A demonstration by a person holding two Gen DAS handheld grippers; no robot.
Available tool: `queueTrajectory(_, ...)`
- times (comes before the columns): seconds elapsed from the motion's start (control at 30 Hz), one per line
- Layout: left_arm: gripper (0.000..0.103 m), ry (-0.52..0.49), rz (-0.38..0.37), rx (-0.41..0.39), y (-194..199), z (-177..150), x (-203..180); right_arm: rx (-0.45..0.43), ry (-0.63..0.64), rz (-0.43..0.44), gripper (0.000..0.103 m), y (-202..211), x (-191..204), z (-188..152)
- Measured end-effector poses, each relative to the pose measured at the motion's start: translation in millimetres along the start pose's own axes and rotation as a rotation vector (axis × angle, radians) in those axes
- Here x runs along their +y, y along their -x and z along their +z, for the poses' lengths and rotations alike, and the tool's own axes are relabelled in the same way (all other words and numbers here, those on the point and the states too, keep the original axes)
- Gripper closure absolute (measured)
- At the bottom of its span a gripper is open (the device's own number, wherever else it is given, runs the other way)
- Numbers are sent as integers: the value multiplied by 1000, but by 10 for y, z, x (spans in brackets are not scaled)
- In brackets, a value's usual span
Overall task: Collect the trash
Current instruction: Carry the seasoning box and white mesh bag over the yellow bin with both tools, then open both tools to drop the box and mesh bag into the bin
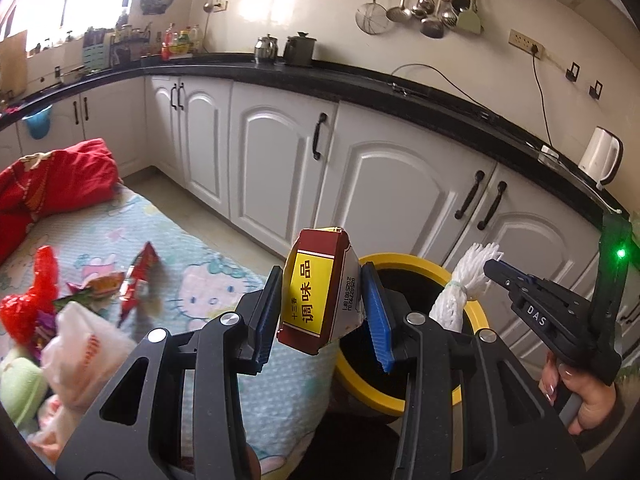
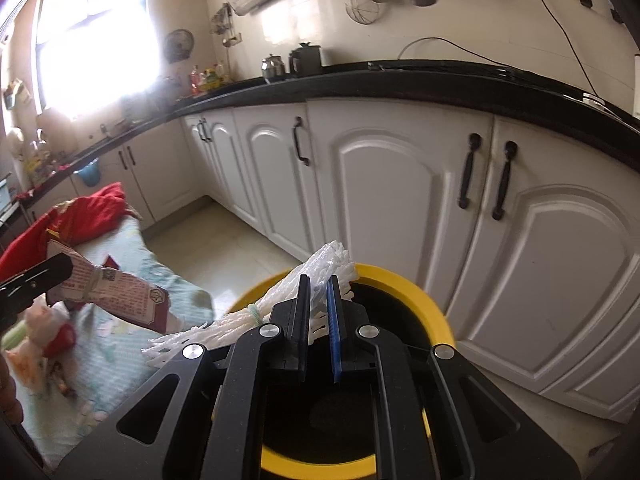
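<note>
Landmark: one yellow-rimmed trash bin [image 1: 472, 312], black inside, standing on the floor in front of the white cabinets [image 1: 400, 176].

One bed [image 1: 224, 280] left of the bin, pastel cartoon sheet, touching or nearly touching the bin's left side. One red quilt [image 1: 52, 176] bunched at its far end, well away from the bin. Loose trash pile on the sheet, left of the bin: one red snack wrapper [image 1: 138, 280], one red plastic bag [image 1: 34, 300], one pale plastic bag [image 1: 80, 348], a few more wrappers too blurred to count.

Two hand-held grippers, both at the bin:
- left hand-held gripper [image 1: 324, 308]: pinching one seasoning box [image 1: 324, 292], red and yellow, crushed. Box sits just left of the bin's rim, above bed edge. Long axis roughly upright, tilted a bit; the crumpled open end points up.
- right hand-held gripper [image 2: 318, 316]: jaws nearly together, pinching one white foam net sleeve [image 2: 256, 312], tied with a green band. It hangs over the bin's near-left rim. Long axis runs diagonally: frayed end up toward the cabinets, other end down-left past the rim.

One hand [image 1: 580, 392] on the right hand-held gripper's handle, right of the bin.

One white kettle [image 1: 600, 156] on the table above and right of the bin.
</note>
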State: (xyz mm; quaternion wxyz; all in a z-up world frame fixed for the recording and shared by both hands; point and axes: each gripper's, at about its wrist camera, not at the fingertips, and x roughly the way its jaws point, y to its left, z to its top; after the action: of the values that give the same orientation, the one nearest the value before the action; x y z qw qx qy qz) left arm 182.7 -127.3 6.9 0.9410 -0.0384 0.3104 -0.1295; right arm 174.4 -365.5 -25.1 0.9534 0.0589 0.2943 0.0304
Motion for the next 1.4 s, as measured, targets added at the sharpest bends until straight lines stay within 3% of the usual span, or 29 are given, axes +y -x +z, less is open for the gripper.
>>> queueTrajectory(0.5, 71, -32, -31, 76, -504, -140, -323, 73, 16, -94, 94, -283, -266, -227)
queueTrajectory(0.7, 71, -28, -35, 104, -657, -182, -372, 97, 1, -102, 88, -340, -308, -275)
queueTrajectory(0.73, 68, -24, -35, 107, -668, -188, -367, 100, -1, -102, 86, -346, -317, -280)
queueTrajectory(0.83, 54, -8, -25, 120, -692, -208, -319, 104, -10, -109, 65, -354, -337, -294)
queueTrajectory(0.93, 44, 7, -20, 117, -656, -206, -253, 102, -17, -115, 57, -349, -354, -304)
queueTrajectory(1.0, 39, 17, -13, 113, -610, -197, -199, 101, -25, -112, 54, -337, -358, -301)
queueTrajectory(1.07, 26, 30, -4, 102, -542, -184, -135, 92, -32, -107, 51, -314, -352, -291)
queueTrajectory(1.17, 15, 48, 8, 83, -423, -164, -43, 73, -30, -98, 48, -257, -302, -253)
queueTrajectory(1.4, 11, 81, 52, 41, -100, -144, 175, 49, -40, -19, 44, -102, -107, -173)
